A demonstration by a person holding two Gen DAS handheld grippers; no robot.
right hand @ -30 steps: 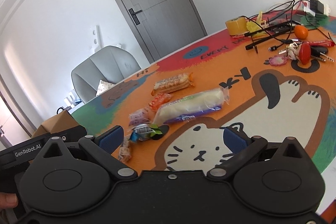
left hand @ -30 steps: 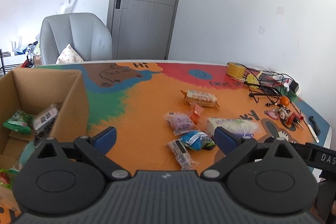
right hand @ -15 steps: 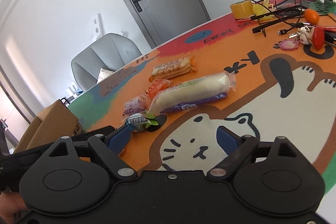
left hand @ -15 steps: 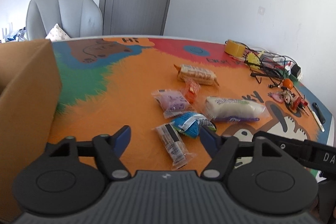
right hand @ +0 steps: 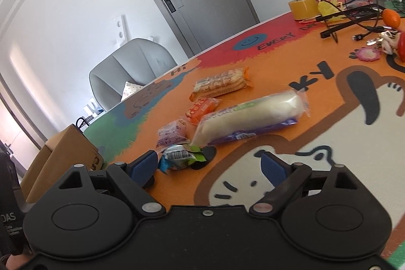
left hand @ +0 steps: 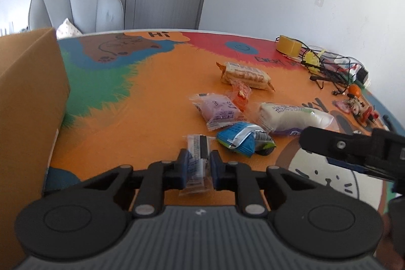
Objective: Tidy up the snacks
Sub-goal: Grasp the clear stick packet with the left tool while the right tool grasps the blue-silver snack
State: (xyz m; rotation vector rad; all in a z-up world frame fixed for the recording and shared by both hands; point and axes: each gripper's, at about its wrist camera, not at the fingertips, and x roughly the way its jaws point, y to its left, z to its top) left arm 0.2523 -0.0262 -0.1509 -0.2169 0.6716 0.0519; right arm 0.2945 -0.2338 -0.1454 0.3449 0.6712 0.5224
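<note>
The left hand-held gripper (left hand: 198, 166) is clenching a clear snack packet (left hand: 198, 163) with a dark stripe, its jaws having just been closing on it; the packet is lying on the orange part of the desk (left hand: 131, 123). The right hand-held gripper (right hand: 210, 166) is standing released, with nothing between its jaws, just beside a blue-and-green packet (right hand: 178, 156). A long white cake roll (right hand: 249, 117) is lying beyond it, its label too blurred to read. "Hi" (left hand: 159, 34) and "EVERY" (right hand: 268, 43) are showing on the desk print. A cardboard box (left hand: 25, 123) is standing at the left, its inside hidden.
</note>
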